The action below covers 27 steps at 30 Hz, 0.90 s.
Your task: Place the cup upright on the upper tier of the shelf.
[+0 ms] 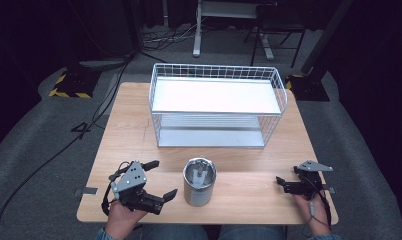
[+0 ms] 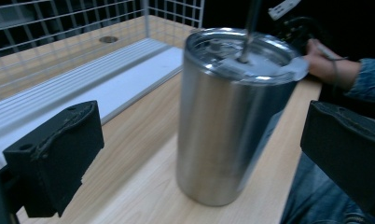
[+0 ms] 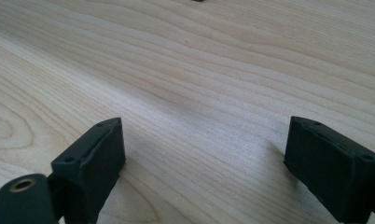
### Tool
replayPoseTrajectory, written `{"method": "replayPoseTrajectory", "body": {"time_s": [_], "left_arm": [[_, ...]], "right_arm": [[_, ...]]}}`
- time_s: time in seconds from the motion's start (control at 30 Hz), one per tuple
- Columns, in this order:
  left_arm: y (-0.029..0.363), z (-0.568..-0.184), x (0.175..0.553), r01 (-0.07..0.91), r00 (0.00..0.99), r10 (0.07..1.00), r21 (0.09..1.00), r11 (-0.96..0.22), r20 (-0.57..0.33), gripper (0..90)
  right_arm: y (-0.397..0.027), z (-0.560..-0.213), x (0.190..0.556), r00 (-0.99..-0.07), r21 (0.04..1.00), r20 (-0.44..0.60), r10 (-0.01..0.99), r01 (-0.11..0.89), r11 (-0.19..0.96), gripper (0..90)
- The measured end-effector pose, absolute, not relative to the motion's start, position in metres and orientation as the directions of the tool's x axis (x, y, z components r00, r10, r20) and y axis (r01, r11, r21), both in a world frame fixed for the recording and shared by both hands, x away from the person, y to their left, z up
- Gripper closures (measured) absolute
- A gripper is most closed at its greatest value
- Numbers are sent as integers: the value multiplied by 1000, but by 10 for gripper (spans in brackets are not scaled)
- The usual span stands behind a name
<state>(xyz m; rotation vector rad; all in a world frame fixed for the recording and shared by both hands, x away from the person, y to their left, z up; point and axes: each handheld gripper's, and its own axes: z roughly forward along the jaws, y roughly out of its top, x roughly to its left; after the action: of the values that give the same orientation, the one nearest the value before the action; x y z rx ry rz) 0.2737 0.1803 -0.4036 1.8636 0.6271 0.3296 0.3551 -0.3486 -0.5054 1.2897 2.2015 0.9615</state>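
From the high view, your left claw [image 1: 160, 179] sits with its jaws spread wide just beside the brushed stainless-steel tumbler with a lid and straw [image 1: 199, 181], which stands upright near the front edge of the pale wooden bench [image 1: 129, 125], between your two hands. That gap looks matched to the tumbler's width, so a sideways approach seems to be the step in hand. Your right claw [image 1: 284, 184] rests low at the bench's right front, well apart from the tumbler, also spread and holding nothing. Behind the tumbler stands the white two-tier wire rack [image 1: 216, 107], its open front facing you, probably the destination. In the left gripper view, the tumbler [image 2: 227, 121] stands ahead between the two black pads, not yet touched; the rack's lower white shelf [image 2: 83, 88] runs alongside. No brand or writing can be read on the steel. In the right gripper view, the parted jaws hover over bare wood grain [image 3: 199, 79], with nothing between them.
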Motion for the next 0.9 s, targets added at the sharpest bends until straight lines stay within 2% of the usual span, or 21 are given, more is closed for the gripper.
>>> {"method": "replayPoseTrajectory", "body": {"time_s": [0.27, 0.9], "left_arm": [[161, -408, 273, 257, 847, 526, 929, -266, -83, 0], [119, -423, 283, 289, 833, 547, 908, -303, -82, 0]], "right_arm": [[-349, -505, 355, -487, 736, -7, 873, 589, 334, 125], [-349, -505, 355, -494, 738, -8, 869, 584, 338, 137]]}}
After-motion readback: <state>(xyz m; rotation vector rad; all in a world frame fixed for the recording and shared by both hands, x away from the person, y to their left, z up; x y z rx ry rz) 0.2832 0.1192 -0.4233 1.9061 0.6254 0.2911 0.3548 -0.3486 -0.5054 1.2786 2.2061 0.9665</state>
